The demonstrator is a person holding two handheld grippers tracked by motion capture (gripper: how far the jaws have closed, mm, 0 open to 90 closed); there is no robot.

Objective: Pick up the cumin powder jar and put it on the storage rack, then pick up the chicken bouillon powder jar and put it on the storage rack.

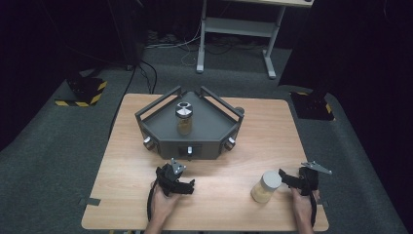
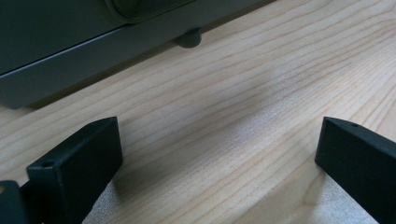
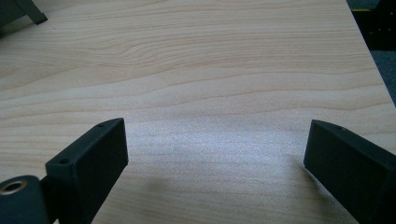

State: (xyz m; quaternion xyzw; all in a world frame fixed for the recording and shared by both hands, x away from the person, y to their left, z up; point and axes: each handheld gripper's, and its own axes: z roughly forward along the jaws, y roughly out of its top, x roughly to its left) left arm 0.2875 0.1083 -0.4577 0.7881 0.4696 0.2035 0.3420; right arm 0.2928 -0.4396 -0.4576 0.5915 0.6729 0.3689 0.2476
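A dark grey wedge-shaped tray (image 1: 165,139) with rails stands at the back middle of the wooden table (image 1: 229,165). Inside it, a jar with a metal lid (image 1: 184,118) and tan contents stands upright. A second jar with a white lid (image 1: 266,186) stands on the table at the front right. My right gripper (image 1: 292,179) rests just right of that jar, apart from it; its jaws are open (image 3: 217,144) over bare wood. My left gripper (image 1: 178,175) lies in front of the tray, open (image 2: 219,144), with the tray's front wall (image 2: 56,46) close ahead.
Three knobs sit on the tray's front faces (image 1: 189,151). The table's right edge (image 3: 369,60) runs near the right gripper. Beyond the table are a white desk frame (image 1: 238,29), cables on the grey carpet and black-yellow striped bases (image 1: 80,92).
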